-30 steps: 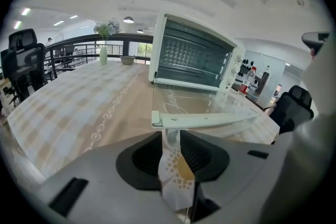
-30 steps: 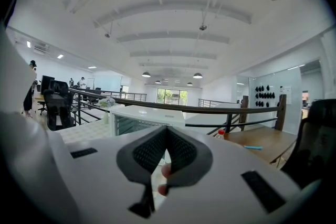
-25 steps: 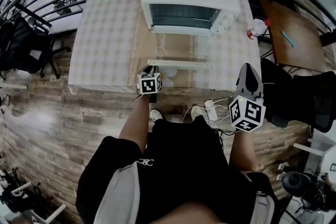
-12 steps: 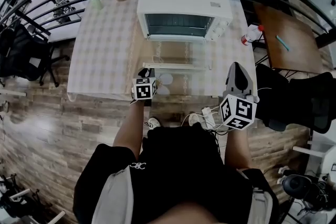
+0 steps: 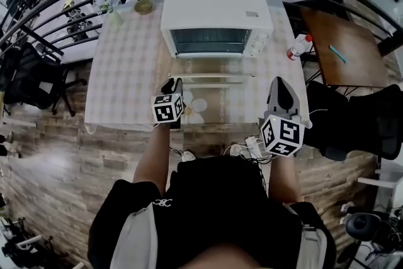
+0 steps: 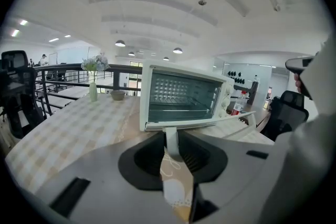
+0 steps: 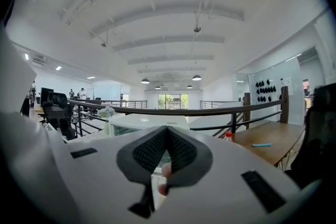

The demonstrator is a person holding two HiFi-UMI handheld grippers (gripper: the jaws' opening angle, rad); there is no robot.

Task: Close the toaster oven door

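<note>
Toaster oven holds rack; just-widening left hand-held gripper clamps door; right one together.

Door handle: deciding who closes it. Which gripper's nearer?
Left. The left gripper has the door handle between its jaws, just opened wider; the right gripper hovers apart, off its right end.

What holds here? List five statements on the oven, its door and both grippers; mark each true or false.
The door is shut. False: it stands open.
A red-capped bottle stands right of the toaster oven. True.
The right gripper holds the door. False: its jaws are together on nothing.
The left gripper is empty. False: its jaws, just opening slightly, pinch the door's edge.
A vase stands on the table. True.
</note>
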